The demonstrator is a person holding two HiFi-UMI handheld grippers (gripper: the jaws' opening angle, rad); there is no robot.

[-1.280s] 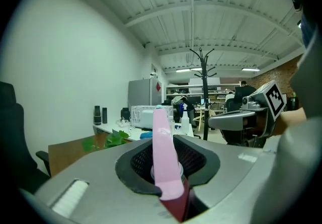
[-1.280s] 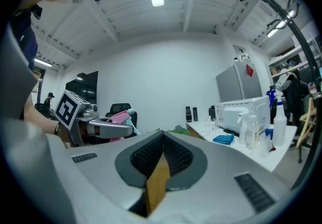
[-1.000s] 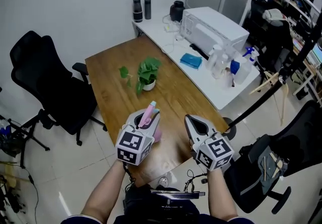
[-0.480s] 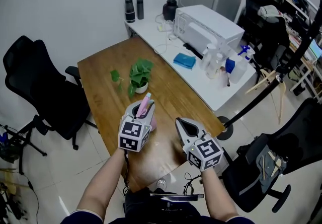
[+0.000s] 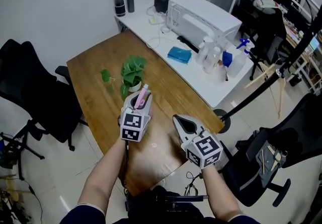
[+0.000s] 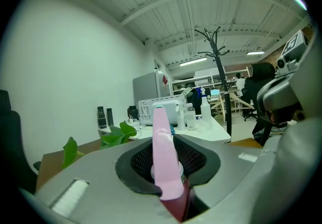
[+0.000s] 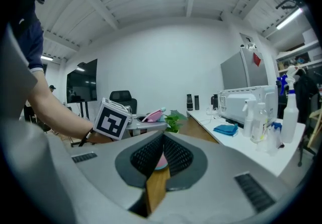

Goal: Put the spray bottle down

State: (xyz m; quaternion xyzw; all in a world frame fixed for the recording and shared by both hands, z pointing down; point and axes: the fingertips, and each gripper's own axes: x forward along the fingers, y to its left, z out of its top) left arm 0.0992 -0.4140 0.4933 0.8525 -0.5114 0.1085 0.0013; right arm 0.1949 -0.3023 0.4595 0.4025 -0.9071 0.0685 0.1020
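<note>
My left gripper is shut on a pink spray bottle, held above the wooden table just short of a small potted plant. In the left gripper view the bottle's pink head stands up between the jaws of the left gripper and its dark lower body is pinched between them. My right gripper hovers over the table's near right corner with its jaws together and nothing in them. From the right gripper view, the right gripper shows only a thin wedge of table, with the bottle ahead at left.
A white side table at the back right carries a white appliance, a blue cloth, clear bottles and dark flasks. Black office chairs stand left and right of the wooden table.
My left gripper has carried the pink bottle forward and lower, closer to the potted plant. The right gripper has sunk a little and stays shut.
</note>
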